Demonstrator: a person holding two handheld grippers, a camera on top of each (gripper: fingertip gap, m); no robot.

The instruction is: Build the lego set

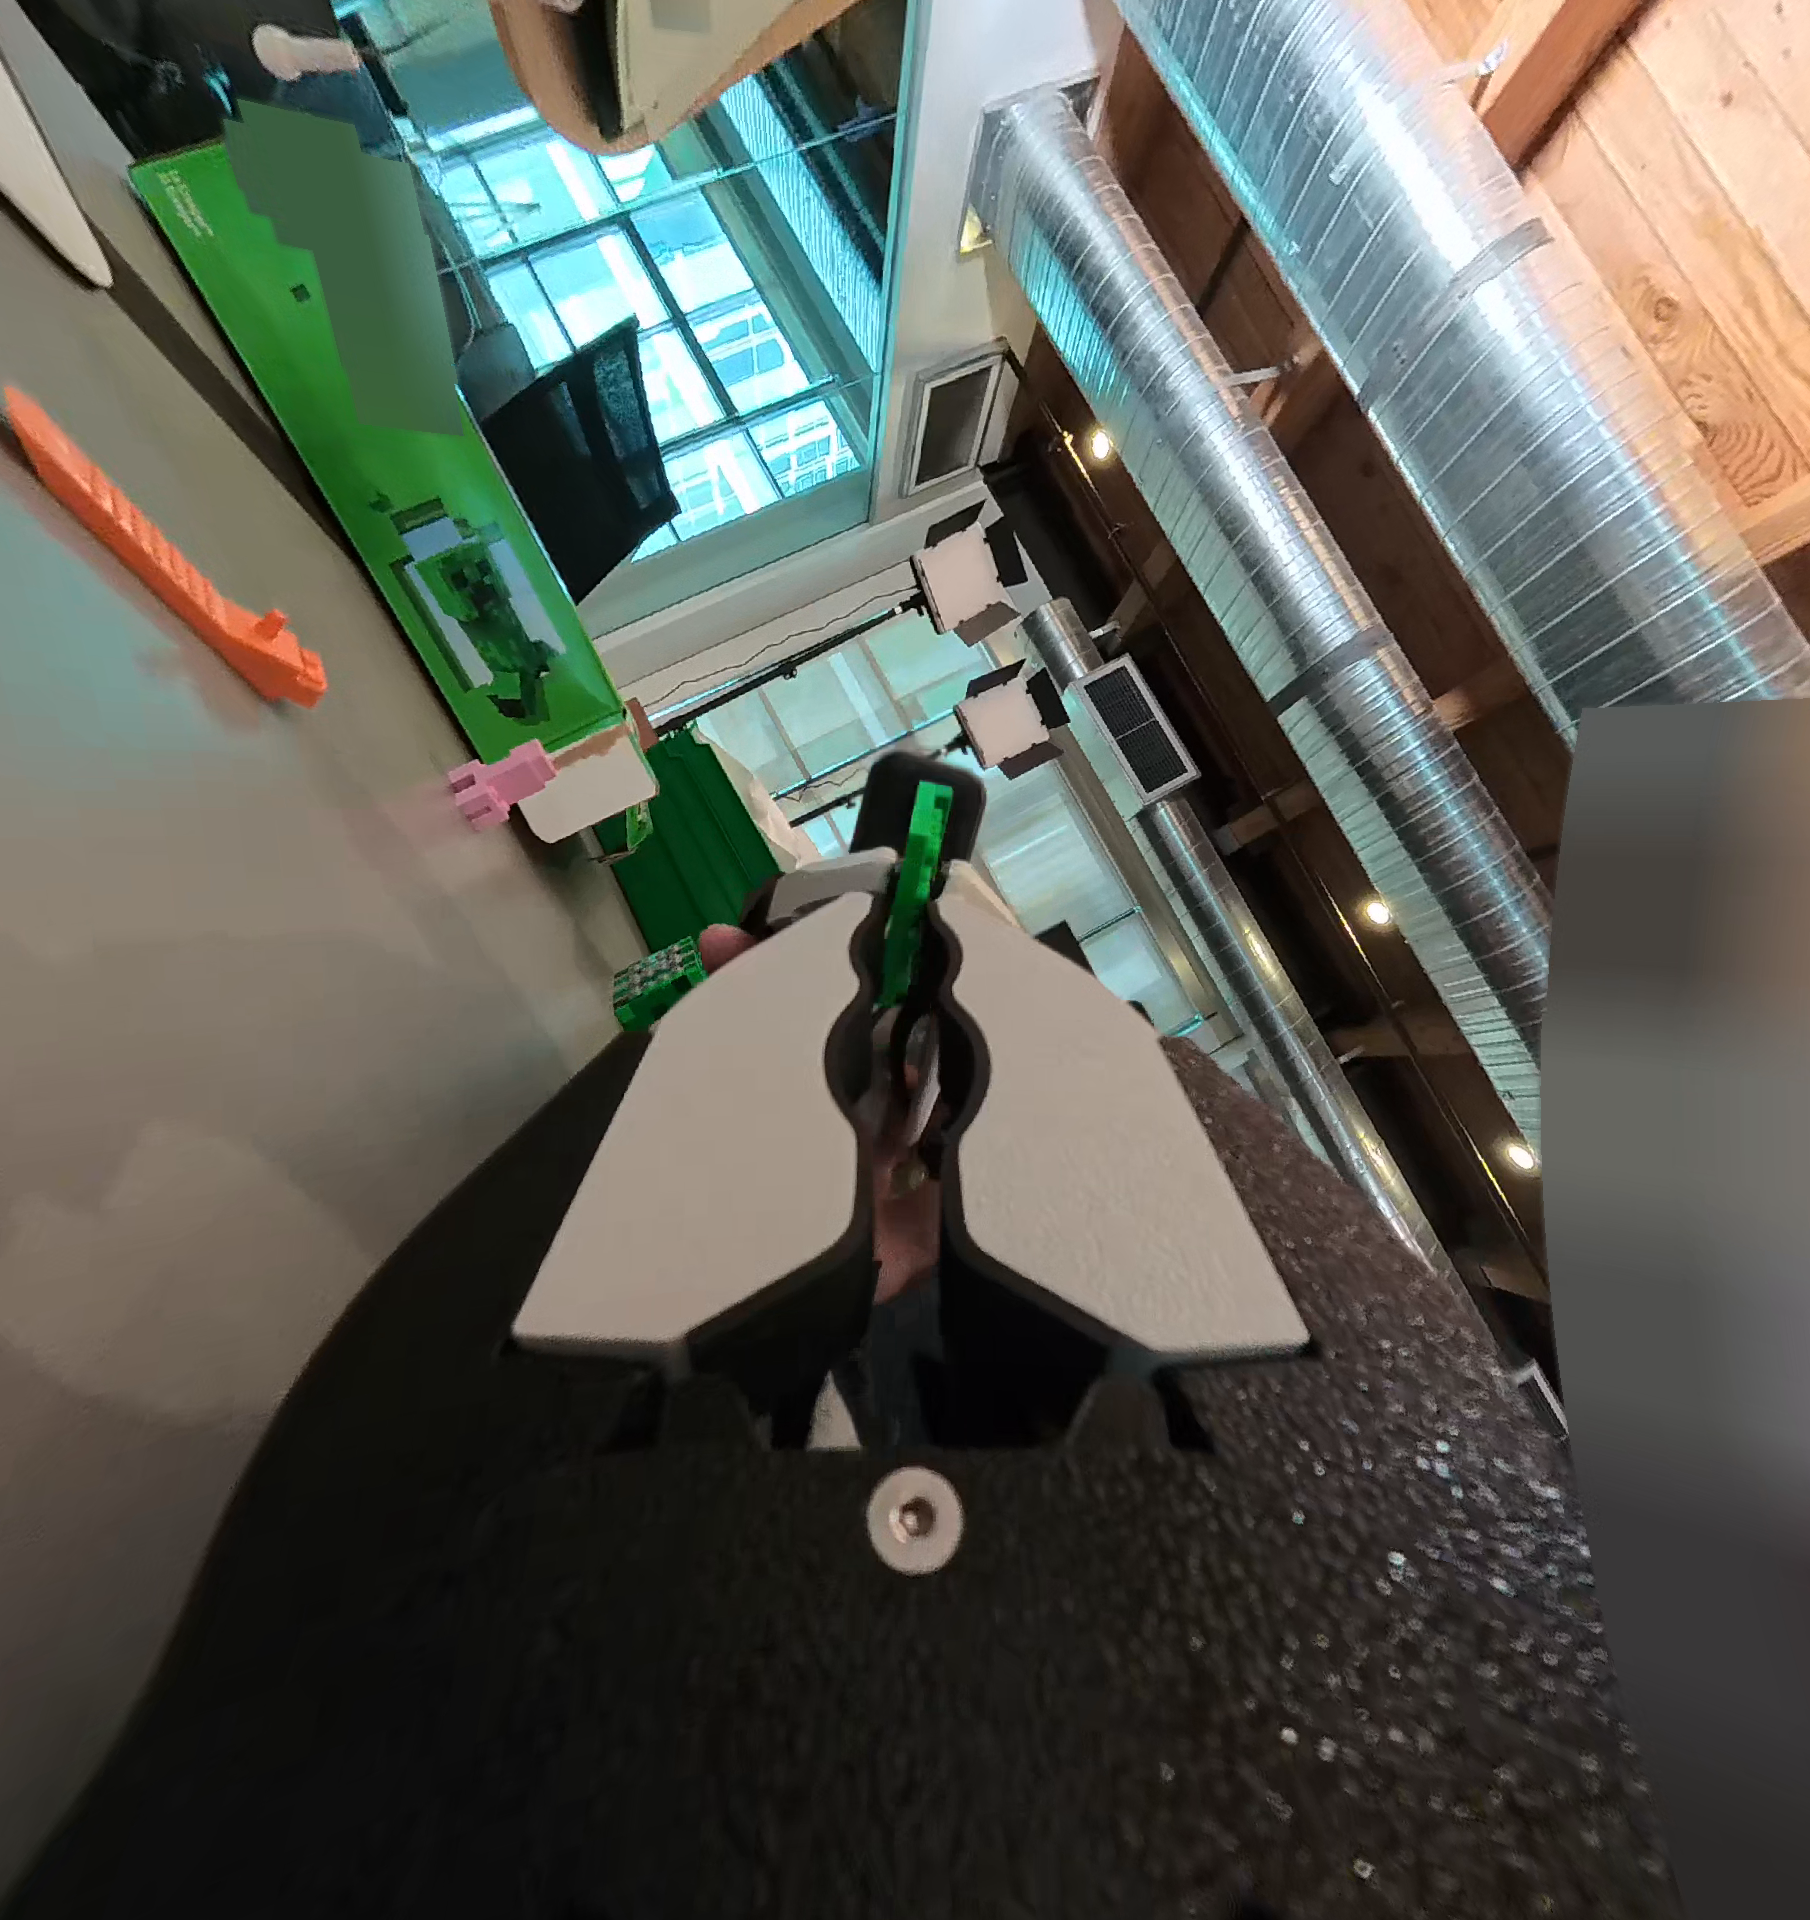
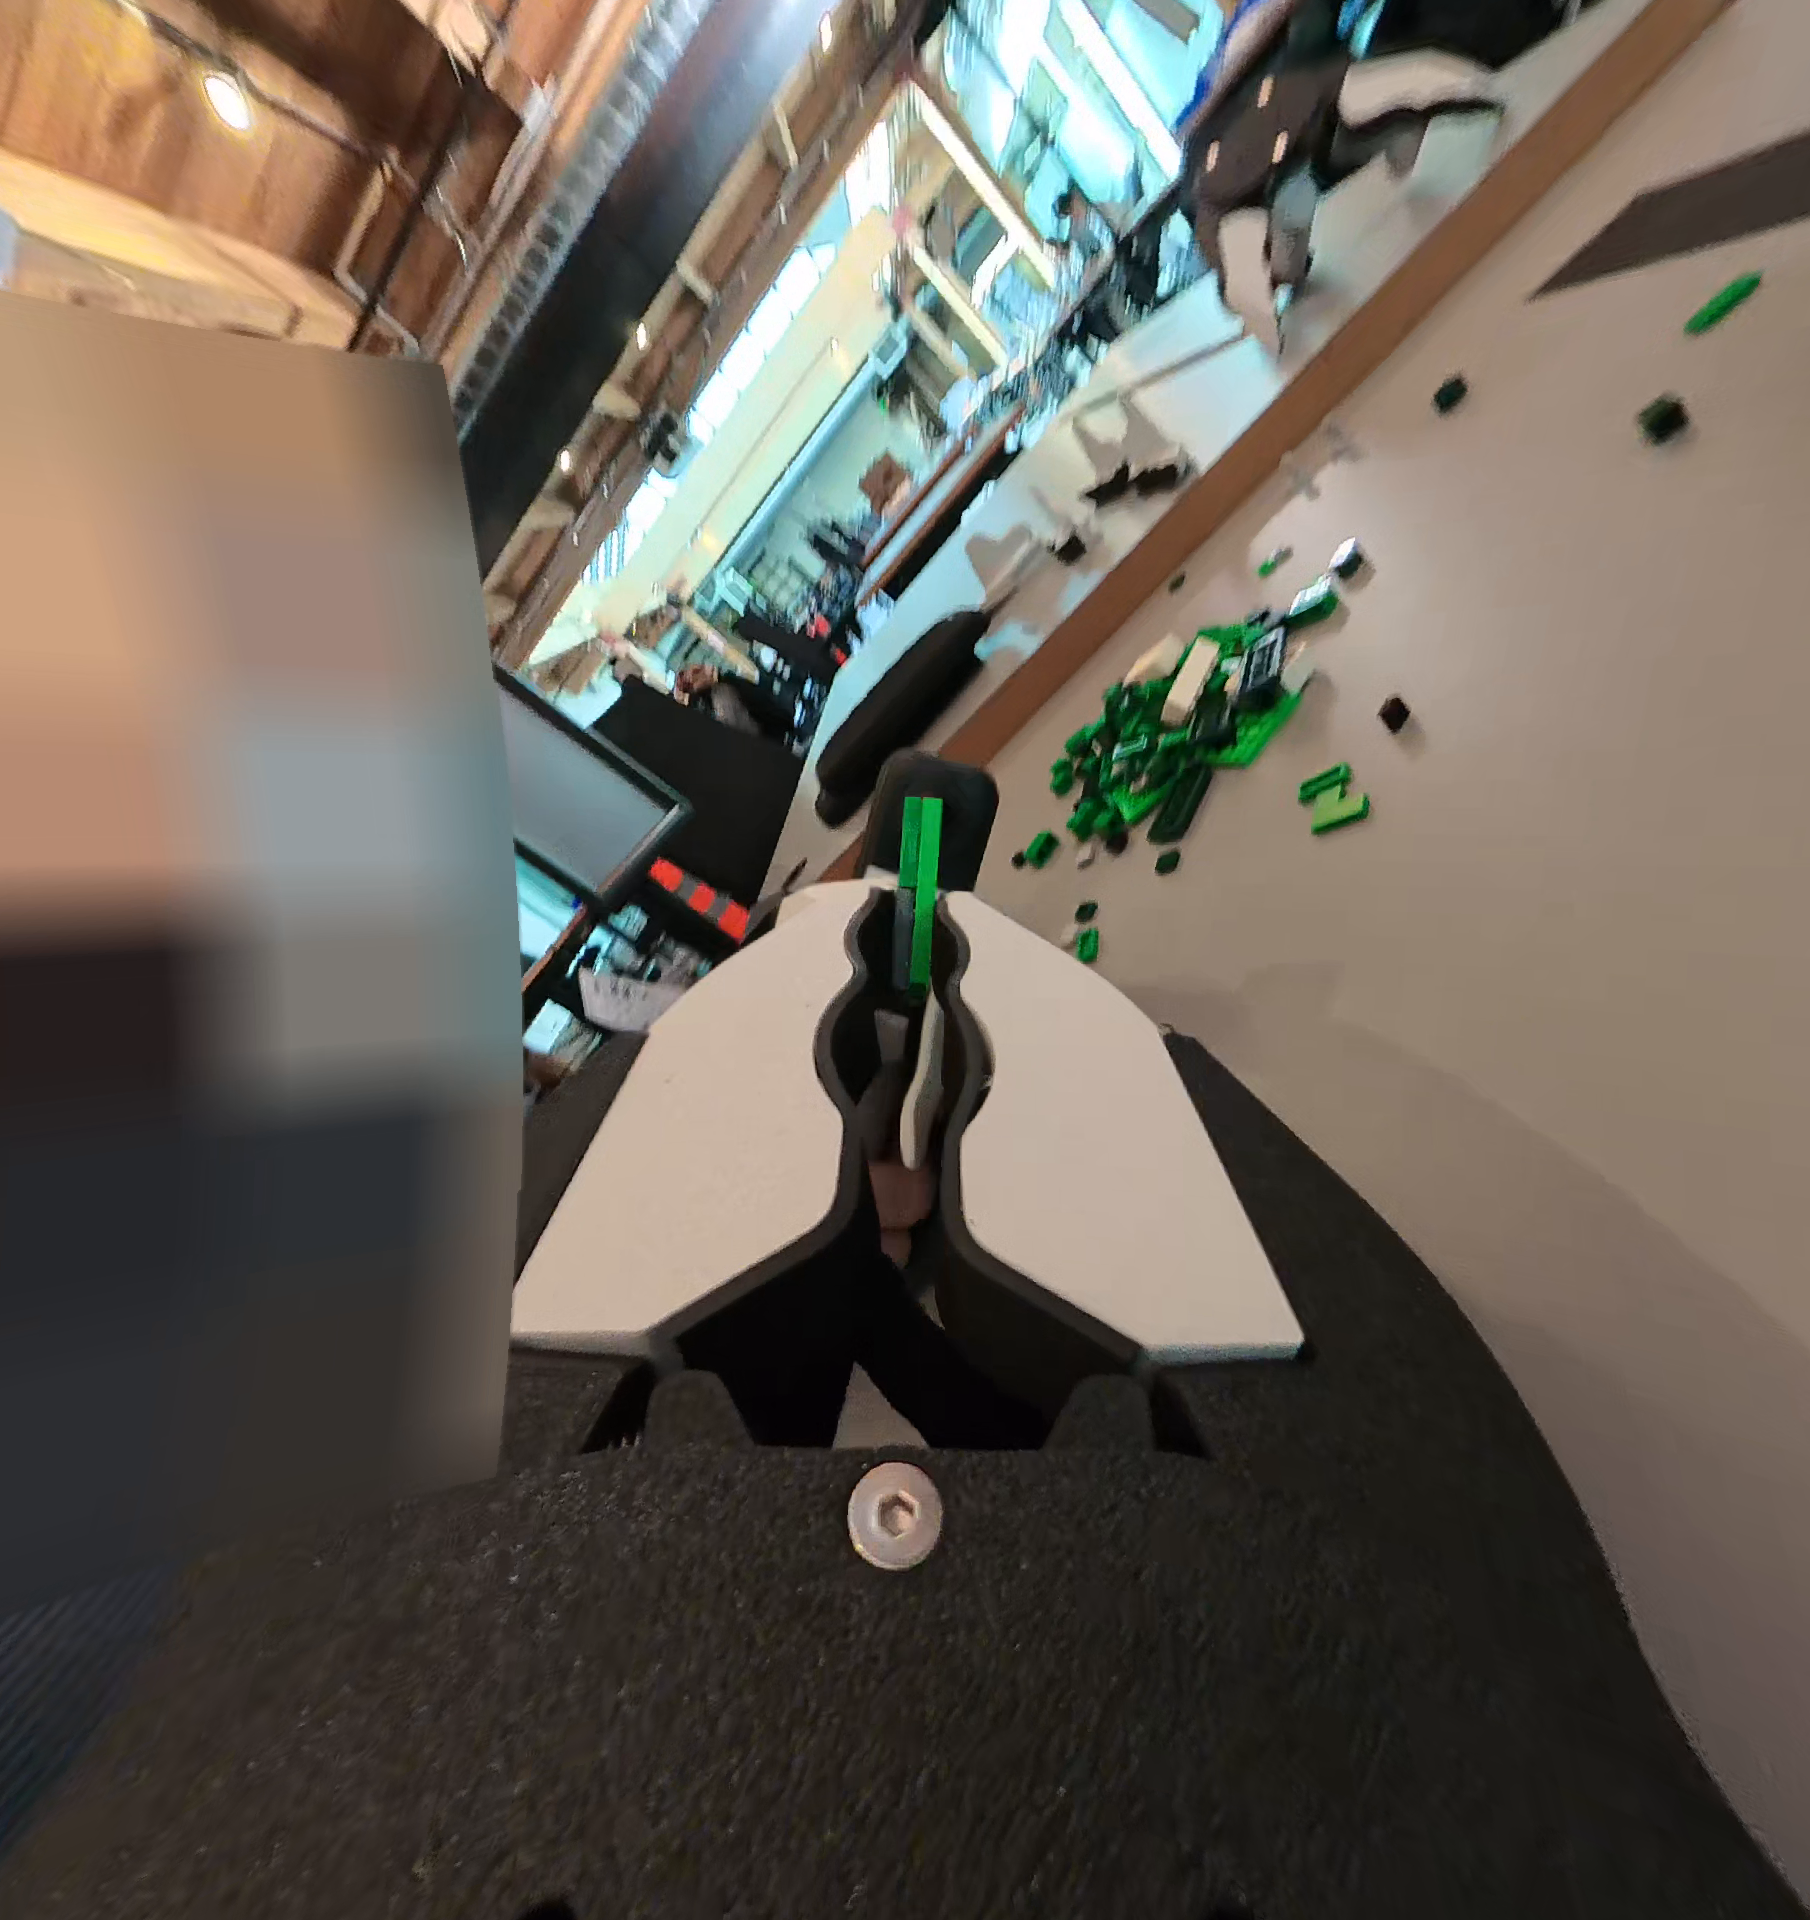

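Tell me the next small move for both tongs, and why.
Probably press them gently together. The left tongs and right tongs both grip the same stack of thin green plates, lifted off the table; its layers look not fully seated.

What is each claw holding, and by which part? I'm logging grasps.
Both claws, left and right, pinch the same green lego plate edge-on, at opposite ends.

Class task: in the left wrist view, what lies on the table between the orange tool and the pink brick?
Nothing: in the left wrist view, bare grey table separates the orange tool from the pink brick.
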